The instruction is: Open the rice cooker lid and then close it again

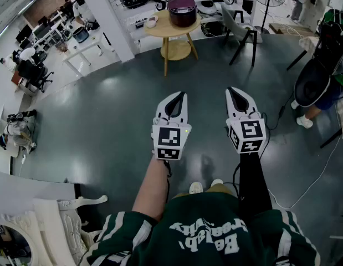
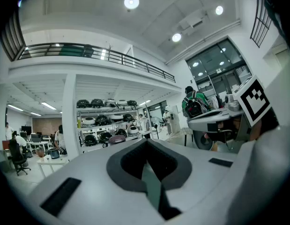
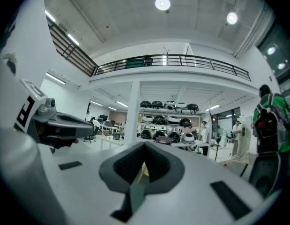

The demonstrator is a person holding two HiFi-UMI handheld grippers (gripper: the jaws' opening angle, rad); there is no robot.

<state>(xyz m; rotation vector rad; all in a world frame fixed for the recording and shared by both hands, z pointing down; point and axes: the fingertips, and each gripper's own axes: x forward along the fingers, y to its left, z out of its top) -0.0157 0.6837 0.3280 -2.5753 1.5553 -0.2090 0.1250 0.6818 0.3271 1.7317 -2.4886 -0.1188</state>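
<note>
Head view: rice cooker stands on the far round bench, well apart from left tool and right tool, both closed and empty; a careless closed-tool push on the lid could shove it off

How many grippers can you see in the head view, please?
2: the left gripper at centre-left and the right gripper beside it at centre-right, both with jaws shut, held above the grey floor. None seems hidden.
</note>
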